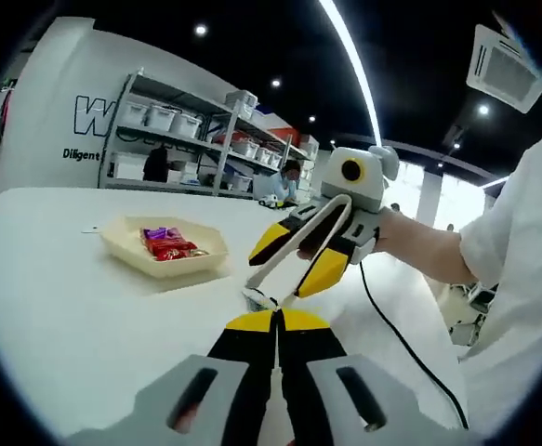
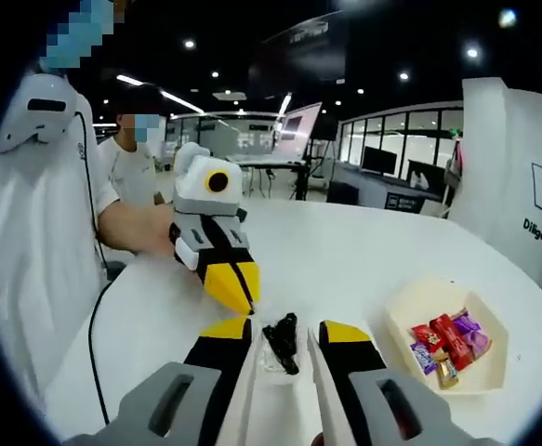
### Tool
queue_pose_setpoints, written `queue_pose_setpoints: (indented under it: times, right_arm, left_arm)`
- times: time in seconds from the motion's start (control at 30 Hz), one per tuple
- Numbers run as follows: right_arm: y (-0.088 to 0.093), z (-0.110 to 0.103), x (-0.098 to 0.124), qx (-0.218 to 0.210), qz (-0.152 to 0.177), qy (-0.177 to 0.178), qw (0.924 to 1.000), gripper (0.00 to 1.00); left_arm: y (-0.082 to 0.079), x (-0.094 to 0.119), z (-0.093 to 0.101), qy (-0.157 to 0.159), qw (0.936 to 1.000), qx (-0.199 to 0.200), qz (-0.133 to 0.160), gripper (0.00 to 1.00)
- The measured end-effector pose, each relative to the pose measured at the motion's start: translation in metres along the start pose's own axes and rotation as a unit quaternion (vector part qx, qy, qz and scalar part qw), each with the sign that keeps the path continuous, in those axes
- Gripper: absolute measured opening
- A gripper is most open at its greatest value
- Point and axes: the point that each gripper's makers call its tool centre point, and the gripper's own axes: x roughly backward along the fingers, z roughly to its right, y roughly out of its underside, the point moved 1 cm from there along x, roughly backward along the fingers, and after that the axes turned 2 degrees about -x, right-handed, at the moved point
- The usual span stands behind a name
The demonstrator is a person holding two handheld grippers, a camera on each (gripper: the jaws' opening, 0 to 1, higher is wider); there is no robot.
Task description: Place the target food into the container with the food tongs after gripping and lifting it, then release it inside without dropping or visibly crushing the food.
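Observation:
My right gripper (image 2: 284, 330) is shut on white food tongs (image 2: 245, 400), one jaw on each arm. Between the tongs' tips is a small dark food piece in clear wrap (image 2: 284, 342), just above the white table. In the left gripper view the right gripper (image 1: 297, 260) comes in from the right with the tongs (image 1: 312, 237) pointing down, and the food piece (image 1: 259, 299) is at their tips. My left gripper (image 1: 277, 321) is shut and holds nothing, close beside the tongs' tips. A cream tray (image 2: 410, 311) with several wrapped candies (image 2: 447, 344) lies to the right.
The cream tray (image 1: 122, 237) sits on the white table (image 1: 85, 316) with bare surface around it. A black cable (image 1: 391, 325) trails off the right gripper. A person in white (image 2: 38, 214) stands at the table edge. Shelves with bins (image 1: 187, 139) stand behind.

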Motion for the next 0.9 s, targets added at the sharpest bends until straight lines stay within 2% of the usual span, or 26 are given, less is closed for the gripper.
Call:
queue_pose_setpoints:
  times: [0.43, 0.7, 0.9]
  right_arm:
    - [0.0007, -0.0013, 0.0030, 0.012, 0.000, -0.021, 0.9997, 0.23]
    - [-0.0025, -0.0058, 0.0036, 0.018, 0.000, -0.032, 0.9993, 0.22]
    - [-0.0008, -0.0082, 0.0028, 0.018, -0.001, -0.036, 0.9992, 0.23]
  left_arm:
    - [-0.0043, -0.0002, 0.0073, 0.029, 0.9995, -0.014, 0.002, 0.00]
    - [-0.0067, 0.0021, 0.0082, 0.037, 0.9989, -0.028, -0.004, 0.00]
    - [-0.0096, 0.0024, 0.0085, 0.037, 0.9990, -0.025, 0.001, 0.00]
